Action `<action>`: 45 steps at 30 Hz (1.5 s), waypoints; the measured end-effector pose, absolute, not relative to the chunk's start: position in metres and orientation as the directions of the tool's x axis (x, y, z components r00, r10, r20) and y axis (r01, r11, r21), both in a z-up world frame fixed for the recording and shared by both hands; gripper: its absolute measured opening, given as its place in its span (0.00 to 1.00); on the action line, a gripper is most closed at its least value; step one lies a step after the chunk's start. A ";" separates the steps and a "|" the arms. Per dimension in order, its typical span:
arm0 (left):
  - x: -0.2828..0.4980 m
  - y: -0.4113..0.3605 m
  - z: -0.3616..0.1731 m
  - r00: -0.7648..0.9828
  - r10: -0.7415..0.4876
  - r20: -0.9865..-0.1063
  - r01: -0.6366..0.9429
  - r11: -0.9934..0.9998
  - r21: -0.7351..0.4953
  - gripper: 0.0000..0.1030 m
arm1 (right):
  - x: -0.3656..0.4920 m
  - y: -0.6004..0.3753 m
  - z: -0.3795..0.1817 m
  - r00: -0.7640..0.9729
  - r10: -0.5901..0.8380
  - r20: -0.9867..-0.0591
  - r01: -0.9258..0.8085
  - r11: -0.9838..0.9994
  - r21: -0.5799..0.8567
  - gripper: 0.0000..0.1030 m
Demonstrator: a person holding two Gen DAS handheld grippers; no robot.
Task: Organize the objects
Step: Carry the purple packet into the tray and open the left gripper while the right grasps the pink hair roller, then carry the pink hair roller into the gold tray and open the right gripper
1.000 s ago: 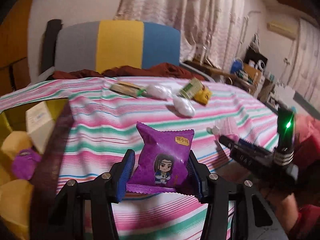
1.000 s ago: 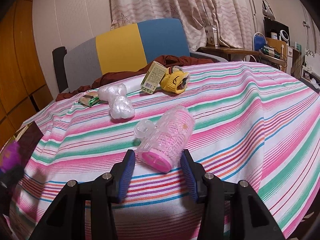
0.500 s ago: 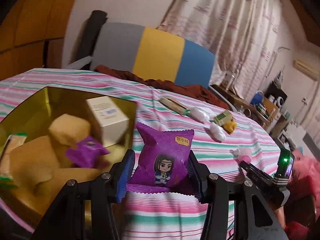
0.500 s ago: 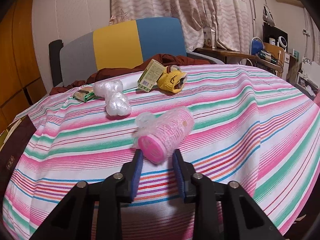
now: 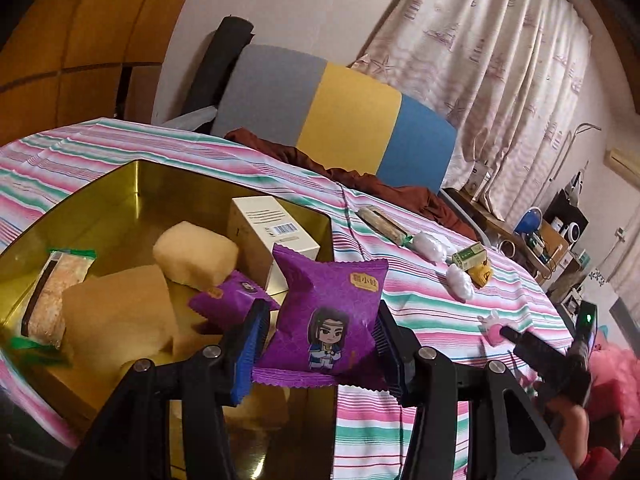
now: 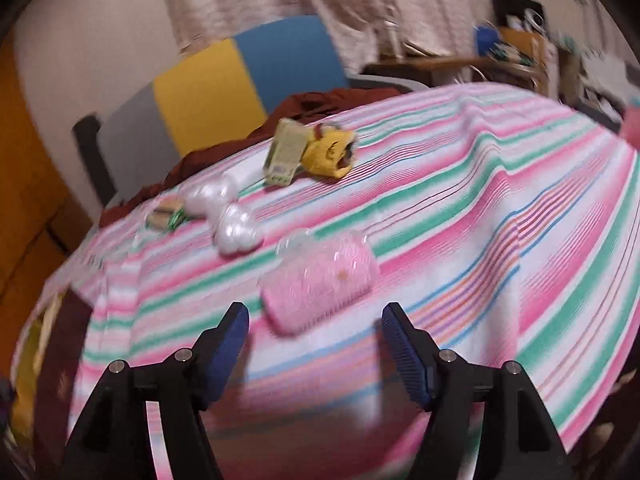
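Observation:
My left gripper (image 5: 318, 338) is shut on a purple snack packet (image 5: 330, 312) and holds it over the right edge of a gold tin (image 5: 120, 200). The tin holds a white box (image 5: 272, 236), tan wrapped cakes (image 5: 196, 256), a second purple packet (image 5: 228, 298) and a clear-wrapped bar (image 5: 56, 284). My right gripper (image 6: 316, 328) is open and empty just in front of a pink plastic container (image 6: 320, 284) lying on the striped cloth. The right gripper also shows in the left wrist view (image 5: 536, 348).
On the striped tablecloth (image 6: 480, 208) lie two white wrapped lumps (image 6: 236, 228), a green box (image 6: 286, 156), a yellow toy (image 6: 330, 154) and a green-wrapped bar (image 6: 164, 216). A grey, yellow and blue chair (image 5: 332, 116) with brown cloth stands behind.
My left gripper carried the purple packet left to over the tin. My right gripper closed towards the pink container, then opened wide and pulled back; the container lies on the cloth.

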State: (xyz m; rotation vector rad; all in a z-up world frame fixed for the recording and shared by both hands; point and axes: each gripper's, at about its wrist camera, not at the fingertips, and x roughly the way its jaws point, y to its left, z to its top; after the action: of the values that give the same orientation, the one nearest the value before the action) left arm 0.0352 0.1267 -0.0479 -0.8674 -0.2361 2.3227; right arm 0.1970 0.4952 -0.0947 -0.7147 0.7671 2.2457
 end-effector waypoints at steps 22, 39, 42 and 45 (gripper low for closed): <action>0.007 0.076 -0.036 -0.631 0.583 -0.512 -0.412 -0.811 -0.416 0.51 | 0.153 0.427 -0.066 -0.764 0.271 -0.585 -0.505 -0.816 0.282 0.46; -0.086 0.038 -0.056 -0.597 0.462 -0.656 -0.192 -0.876 -0.442 0.54 | 0.104 0.304 -0.016 -0.865 -0.126 -0.486 -0.121 -0.887 0.446 0.46; -0.093 0.035 -0.062 -0.580 0.466 -0.669 -0.168 -0.871 -0.461 0.63 | 0.095 0.284 -0.013 -0.857 -0.168 -0.487 -0.074 -0.896 0.439 0.46; -0.088 0.030 -0.060 -0.602 0.459 -0.653 -0.155 -0.870 -0.468 0.69 | 0.086 0.269 -0.015 -0.841 -0.209 -0.499 -0.035 -0.899 0.437 0.46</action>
State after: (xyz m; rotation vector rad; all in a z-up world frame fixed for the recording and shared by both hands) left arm -0.0880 0.0296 -0.0603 -1.1616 -0.5251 2.4812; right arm 0.0857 0.2691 -0.0146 -0.9002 0.7122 3.0245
